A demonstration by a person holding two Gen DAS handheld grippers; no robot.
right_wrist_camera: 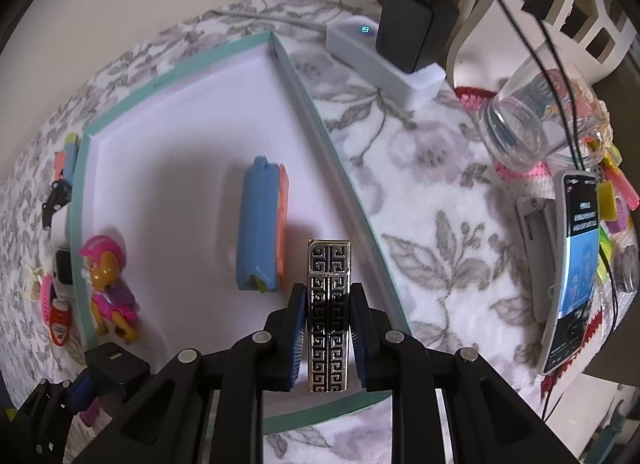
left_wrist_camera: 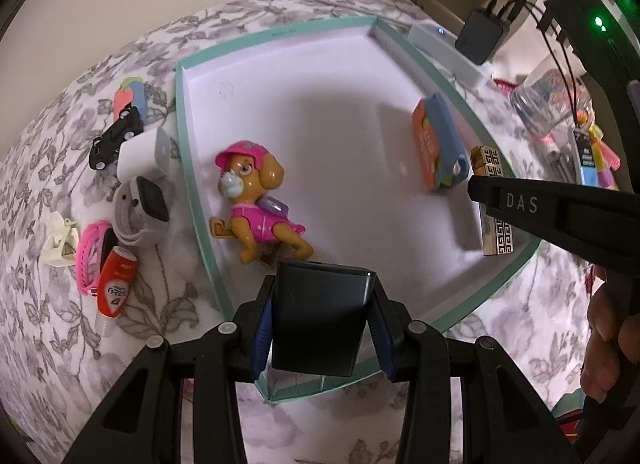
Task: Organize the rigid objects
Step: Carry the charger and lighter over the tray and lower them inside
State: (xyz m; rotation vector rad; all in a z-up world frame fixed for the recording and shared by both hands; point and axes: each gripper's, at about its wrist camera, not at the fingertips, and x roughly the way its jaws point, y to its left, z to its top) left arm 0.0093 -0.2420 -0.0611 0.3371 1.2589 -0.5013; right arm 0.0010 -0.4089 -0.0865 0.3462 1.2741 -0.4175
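A white tray with a teal rim (left_wrist_camera: 192, 168) (right_wrist_camera: 304, 104) lies on the floral bedspread. In it lie a pink toy dog (left_wrist_camera: 256, 200) (right_wrist_camera: 108, 276) and a blue-and-orange case (left_wrist_camera: 438, 140) (right_wrist_camera: 262, 224). My left gripper (left_wrist_camera: 322, 300) is shut on a dark block (left_wrist_camera: 316, 336), held over the tray's near edge; the block (right_wrist_camera: 116, 368) also shows in the right wrist view at the lower left. My right gripper (right_wrist_camera: 328, 290) is shut on a black-and-gold patterned box (right_wrist_camera: 329, 260) just inside the tray's right rim. In the left wrist view the patterned box (left_wrist_camera: 488, 162) sits behind a black finger.
Left of the tray lie a black toy car (left_wrist_camera: 116, 136), a white cube (left_wrist_camera: 144, 152), a grey smartwatch (left_wrist_camera: 140, 208), a pink band (left_wrist_camera: 90, 252) and a red tube (left_wrist_camera: 116, 284). On the right are a power strip with an adapter (right_wrist_camera: 416, 32), a glass jar (right_wrist_camera: 532, 120) and a phone (right_wrist_camera: 576, 264).
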